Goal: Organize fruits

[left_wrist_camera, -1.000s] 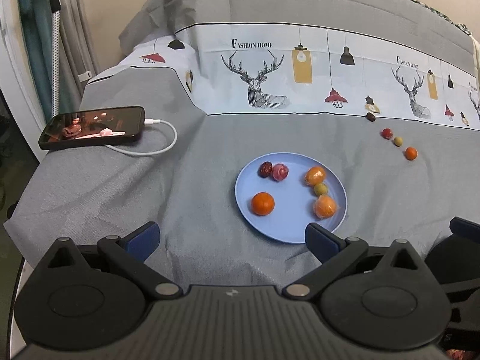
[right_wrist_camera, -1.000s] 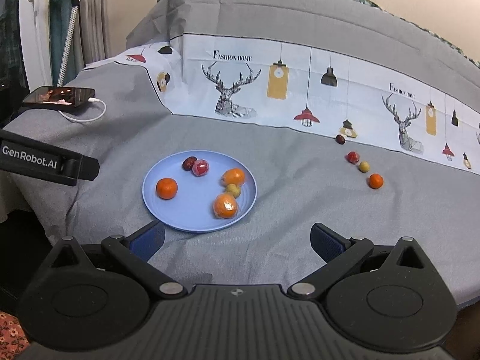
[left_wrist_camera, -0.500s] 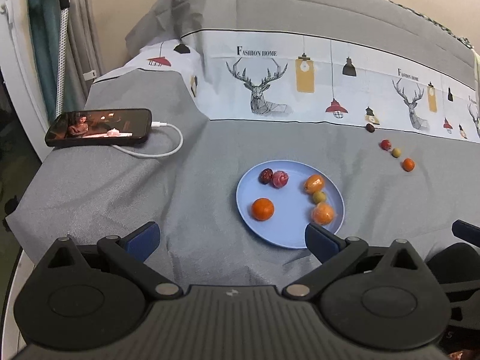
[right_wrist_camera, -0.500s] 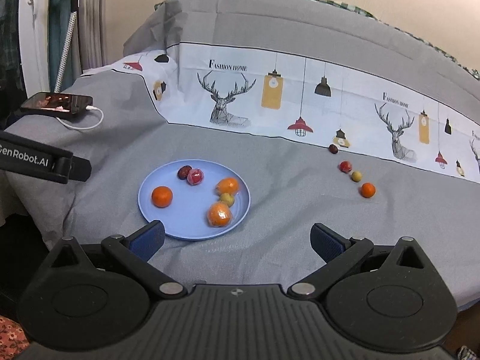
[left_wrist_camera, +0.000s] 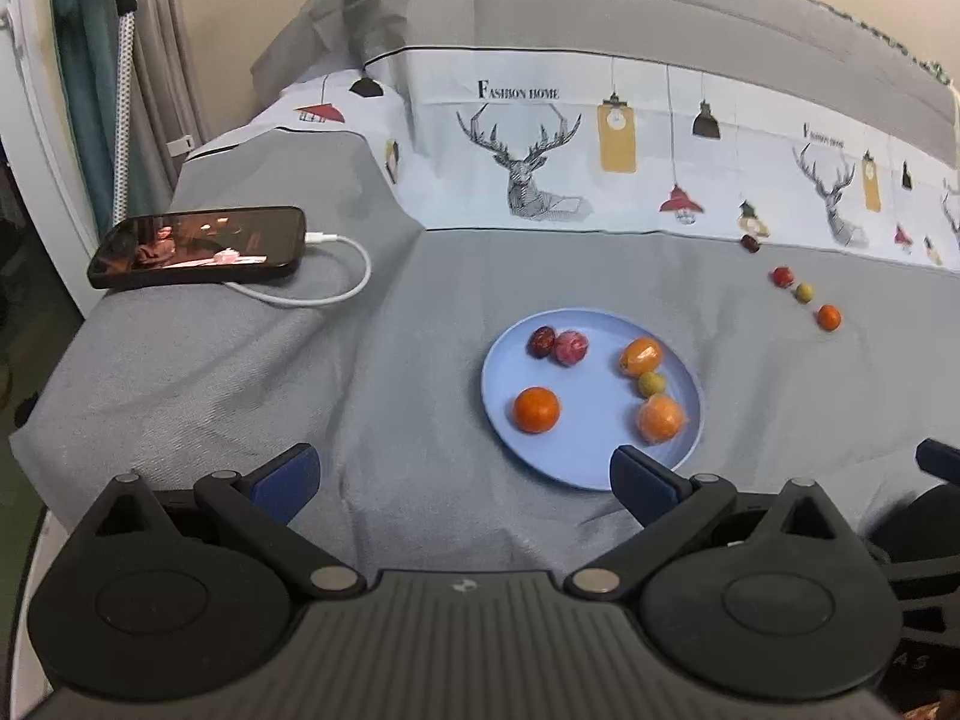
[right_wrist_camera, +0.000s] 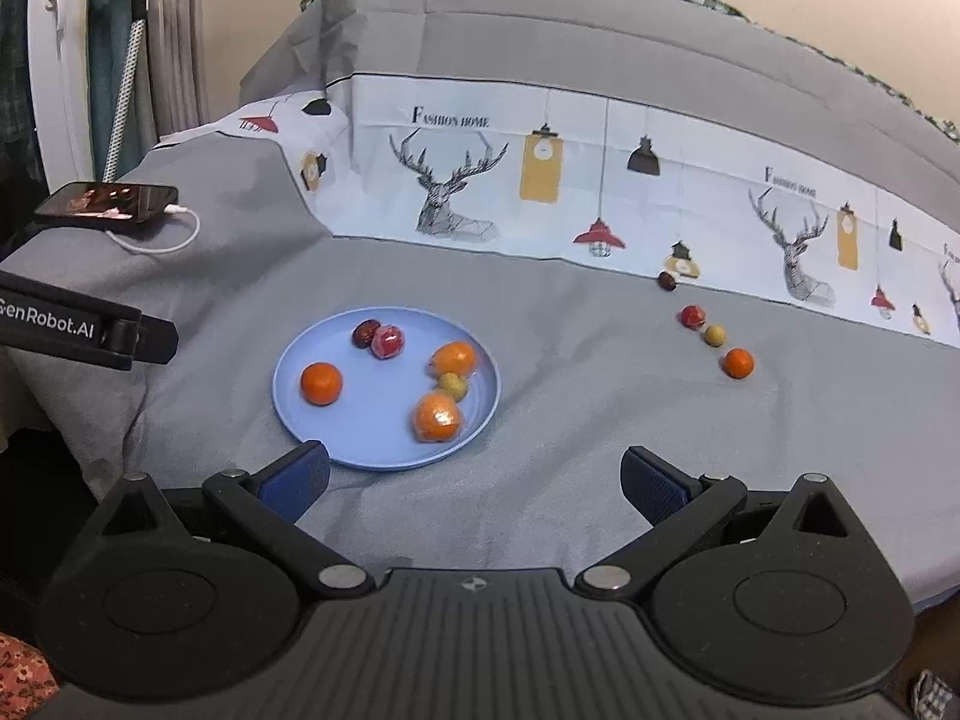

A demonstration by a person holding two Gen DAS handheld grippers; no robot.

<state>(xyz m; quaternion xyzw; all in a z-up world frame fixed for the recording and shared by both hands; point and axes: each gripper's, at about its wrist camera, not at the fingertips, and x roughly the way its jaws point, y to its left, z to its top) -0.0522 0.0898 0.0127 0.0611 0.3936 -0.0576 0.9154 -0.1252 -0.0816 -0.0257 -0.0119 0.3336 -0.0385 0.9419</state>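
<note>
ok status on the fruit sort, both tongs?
Left tongs open, empty, short of the plate. Right tongs open, empty. Six fruits on plate, four loose fruits on the cloth to its right. Nothing blocking.

Grey-sheeted bed (right_wrist_camera: 570,480) carries a blue plate (right_wrist_camera: 366,438), four loose fruits (right_wrist_camera: 714,336) off right, and a charging phone (right_wrist_camera: 108,201) far left.

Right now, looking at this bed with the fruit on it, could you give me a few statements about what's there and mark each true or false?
1. The blue plate holds six fruits. True.
2. Four small fruits lie on the cloth beside the plate. True.
3. The phone sits on the plate. False: it lies on the cloth, apart from the plate.
4. The right gripper clamps an orange. False: its fingers are apart and hold nothing.
5. The left gripper is open. True.
</note>
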